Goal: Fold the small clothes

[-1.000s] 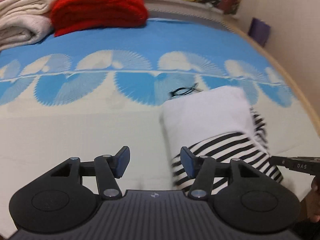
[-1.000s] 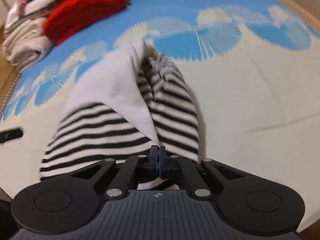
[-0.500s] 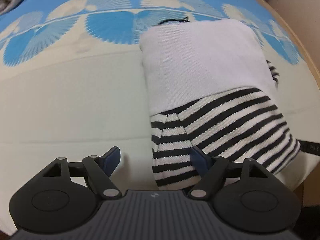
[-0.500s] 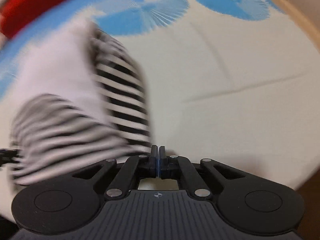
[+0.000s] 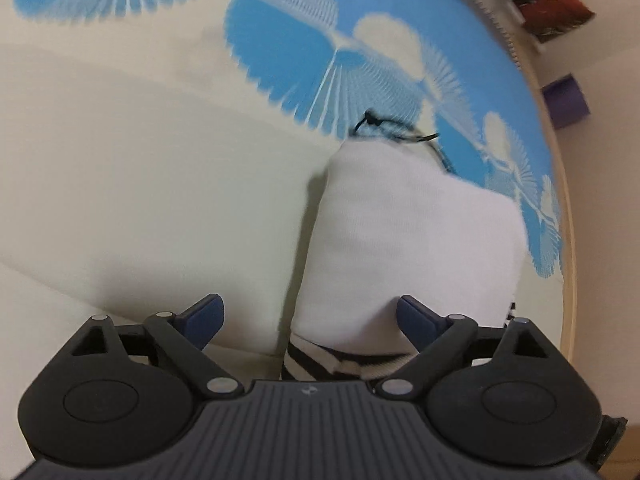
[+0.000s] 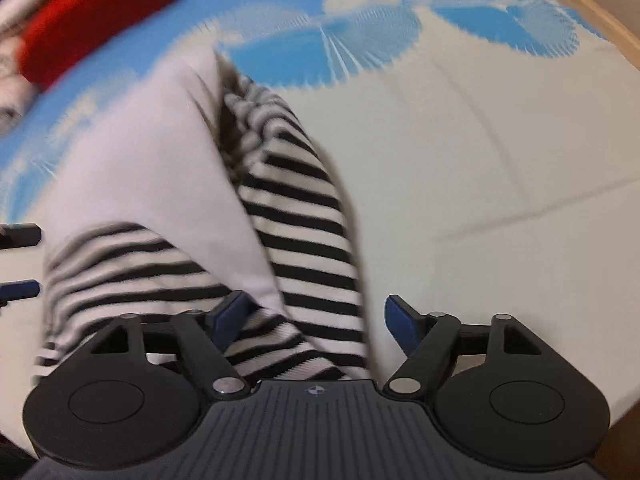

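Observation:
A small white garment with black-and-white striped sleeves [image 5: 416, 240] lies partly folded on the bed; it also shows in the right wrist view [image 6: 160, 184], with a striped sleeve [image 6: 304, 240] running along its right side. My left gripper [image 5: 310, 318] is open, with the garment's near left edge between its fingers. My right gripper [image 6: 314, 316] is open, its fingers on either side of the striped sleeve's near end. The left gripper's fingertips [image 6: 20, 264] show at the left edge of the right wrist view.
The bed sheet [image 5: 140, 180] is cream with blue fan shapes. A red folded blanket [image 6: 96, 12] and pale folded cloths lie at the far left. The wooden bed edge [image 5: 560, 200] curves on the right, with a purple box [image 5: 566, 100] beyond.
My right gripper has opened and let go of the striped sleeve. My left gripper has moved forward over the garment's near edge and stays open.

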A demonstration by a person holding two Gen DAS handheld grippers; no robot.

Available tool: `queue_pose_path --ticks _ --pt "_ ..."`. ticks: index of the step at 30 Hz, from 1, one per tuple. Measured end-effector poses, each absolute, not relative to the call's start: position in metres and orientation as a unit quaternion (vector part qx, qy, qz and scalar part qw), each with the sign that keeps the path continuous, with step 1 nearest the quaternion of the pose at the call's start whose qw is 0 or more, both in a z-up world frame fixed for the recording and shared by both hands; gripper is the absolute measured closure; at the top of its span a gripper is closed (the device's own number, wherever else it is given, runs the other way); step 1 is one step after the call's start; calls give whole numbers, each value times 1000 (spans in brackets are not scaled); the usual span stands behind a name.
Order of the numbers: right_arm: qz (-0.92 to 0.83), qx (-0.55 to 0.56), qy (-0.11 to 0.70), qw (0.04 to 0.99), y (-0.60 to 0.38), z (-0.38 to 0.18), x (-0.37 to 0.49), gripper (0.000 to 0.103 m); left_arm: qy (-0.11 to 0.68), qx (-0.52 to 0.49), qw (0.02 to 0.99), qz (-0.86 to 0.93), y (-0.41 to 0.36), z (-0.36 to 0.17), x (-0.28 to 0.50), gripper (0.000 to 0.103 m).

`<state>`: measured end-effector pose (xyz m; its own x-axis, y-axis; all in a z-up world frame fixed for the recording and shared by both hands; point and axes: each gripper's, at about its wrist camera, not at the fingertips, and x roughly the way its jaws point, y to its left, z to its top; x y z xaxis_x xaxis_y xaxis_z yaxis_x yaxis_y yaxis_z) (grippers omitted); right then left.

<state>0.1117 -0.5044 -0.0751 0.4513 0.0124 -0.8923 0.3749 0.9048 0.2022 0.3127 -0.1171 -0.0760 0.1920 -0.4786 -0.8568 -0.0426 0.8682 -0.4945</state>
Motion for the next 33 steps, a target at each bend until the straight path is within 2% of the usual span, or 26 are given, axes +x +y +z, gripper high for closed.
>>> queue_pose_path --ticks 3,5,7,8,10,11,12,13,15,16,26,33 --pt "-112 201 515 826 -508 -80 118 22 618 -216 739 -159 -128 -92 323 7" --pt "-108 200 519 824 -508 -82 121 29 613 -222 739 -168 -132 -98 325 7" --pt "-93 210 514 826 -507 -79 122 54 611 -229 737 -176 -135 -104 327 8" --pt "-86 216 513 827 -507 -79 123 61 611 -234 735 -178 -136 -108 329 11" --pt "-74 221 511 827 -502 -78 123 77 606 -252 729 -194 -135 -110 326 31" --pt "-72 219 510 829 -499 -77 124 80 603 -256 729 -198 -135 -108 325 35" --pt "-71 218 509 829 -497 -76 125 85 599 -250 733 -203 -136 -105 324 43" --pt "-72 220 508 830 -497 -76 125 88 597 -242 736 -208 -136 -101 324 48" --pt "-76 224 505 830 -496 -74 126 90 590 -241 740 -212 -132 -93 323 65" --pt "-77 227 502 831 -495 -73 125 91 585 -243 744 -214 -129 -88 323 66" --pt "-10 253 470 845 -431 -58 151 93 496 -182 829 -180 -59 -25 329 67" --pt "26 225 492 841 -374 -61 170 94 445 -138 874 -140 -15 0 325 40"
